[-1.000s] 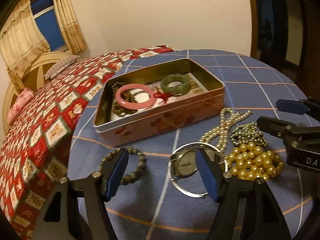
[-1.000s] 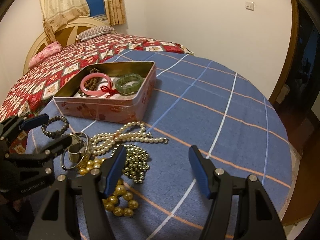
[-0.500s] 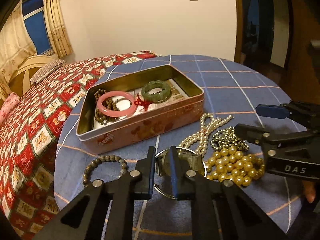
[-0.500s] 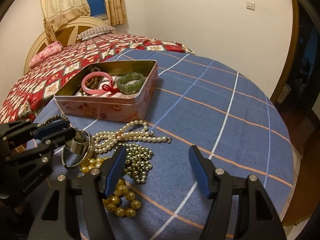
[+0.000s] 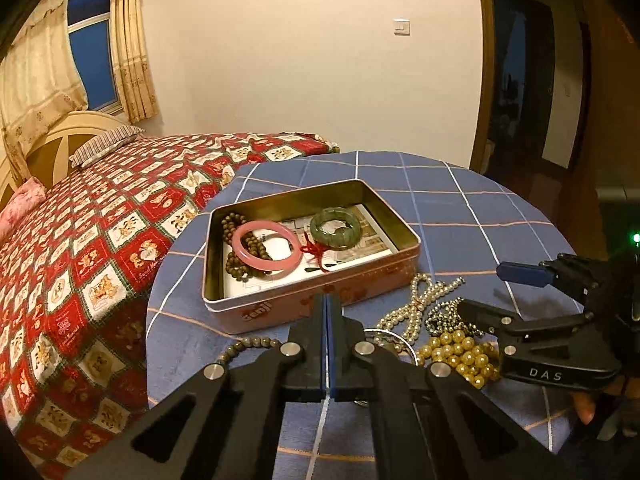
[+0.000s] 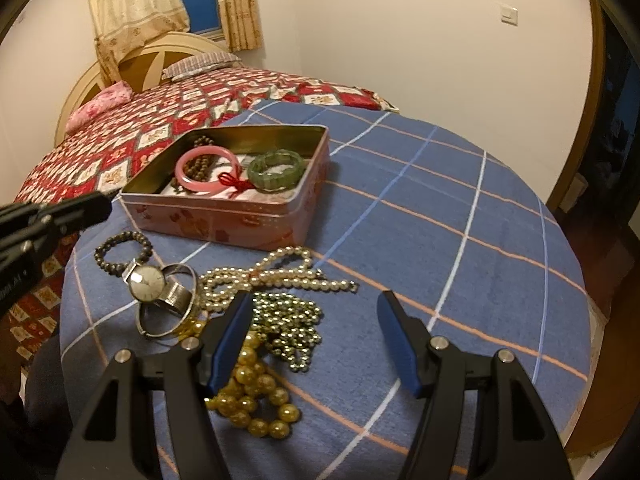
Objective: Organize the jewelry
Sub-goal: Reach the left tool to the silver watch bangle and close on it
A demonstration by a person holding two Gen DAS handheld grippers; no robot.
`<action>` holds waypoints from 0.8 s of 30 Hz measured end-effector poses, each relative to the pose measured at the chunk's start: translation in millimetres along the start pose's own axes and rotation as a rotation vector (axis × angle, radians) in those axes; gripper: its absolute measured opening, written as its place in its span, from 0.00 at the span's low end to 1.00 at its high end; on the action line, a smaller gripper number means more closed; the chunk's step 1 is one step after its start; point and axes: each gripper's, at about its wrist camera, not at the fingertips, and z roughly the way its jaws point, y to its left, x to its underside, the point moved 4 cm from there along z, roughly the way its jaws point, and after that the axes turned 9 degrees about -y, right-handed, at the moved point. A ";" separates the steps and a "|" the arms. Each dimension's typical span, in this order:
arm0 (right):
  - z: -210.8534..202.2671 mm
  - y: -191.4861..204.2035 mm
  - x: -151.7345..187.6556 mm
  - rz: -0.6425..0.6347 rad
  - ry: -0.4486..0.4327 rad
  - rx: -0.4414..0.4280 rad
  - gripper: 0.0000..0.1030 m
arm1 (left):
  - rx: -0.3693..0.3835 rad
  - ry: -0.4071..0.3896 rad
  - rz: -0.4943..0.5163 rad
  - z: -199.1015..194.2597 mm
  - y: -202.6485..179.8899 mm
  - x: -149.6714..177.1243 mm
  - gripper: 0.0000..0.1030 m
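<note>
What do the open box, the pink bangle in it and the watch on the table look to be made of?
Box: thin metal, likely tin, with a shiny gold inside and printed pink outside.
Pink bangle: smooth, glossy and slightly see-through, so stone, glass or resin.
Watch: silvery metal case and band that catch the light.

The left gripper (image 5: 326, 304) has closed with nothing between its pads, above the table (image 5: 460, 208); the right gripper (image 6: 316, 338) gapes over it.

Plain cream walls (image 5: 280, 60) carry one light switch (image 5: 401, 26). At far left, a curtained window (image 5: 90, 68) (dark outside) stands above a bed (image 5: 120, 216) with red patterned cover; a dark doorway (image 5: 536, 92) is right.
</note>
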 end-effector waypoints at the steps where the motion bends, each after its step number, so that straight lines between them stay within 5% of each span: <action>1: -0.5 1.1 -0.2 -0.004 -0.001 0.001 0.65 | -0.006 0.010 0.004 2.3 -0.6 2.4 0.00; 5: -0.7 1.2 -0.2 -0.001 0.001 0.003 0.65 | 0.003 0.069 0.007 13.5 -6.7 15.7 0.05; 7: -1.9 0.2 0.7 0.001 0.004 0.006 0.65 | -0.007 0.086 0.013 18.1 -8.0 21.6 0.26; 9: -2.0 -2.2 2.0 0.004 0.007 0.009 0.65 | -0.017 0.085 0.004 18.9 -6.3 25.8 0.68; 24: -1.2 -6.6 7.2 0.015 0.008 0.004 0.65 | 0.034 0.168 -0.011 43.8 -8.6 56.0 0.66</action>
